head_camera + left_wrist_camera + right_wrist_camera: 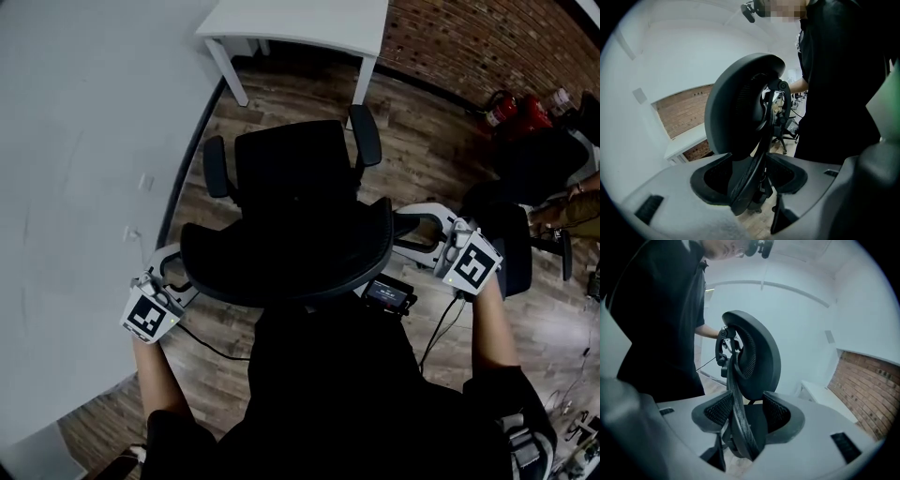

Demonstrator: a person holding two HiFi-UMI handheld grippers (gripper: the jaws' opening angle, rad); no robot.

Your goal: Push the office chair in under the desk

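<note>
Okay, your left gripper (pixel 178 274) and right gripper (pixel 411 234) both sit wide open, loosely straddling the backrest (pixel 286 253) edges of the office chair (pixel 291 173). The desk (pixel 300 19) is beyond it. Push unevenly and it could swivel, an armrest (pixel 364 136) clipping a desk leg (pixel 363 82).

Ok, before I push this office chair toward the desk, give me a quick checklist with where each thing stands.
1. Left gripper around the chair back: ok, its edge sits between open jaws, not clamped.
2. Right gripper likewise: ok, edge between open jaws.
3. Seat pointing at the desk: ok.
4. Seat under the desk: not ok, it stands short of it.
5. Wheels free to roll: cannot tell, hidden beneath the seat.
</note>
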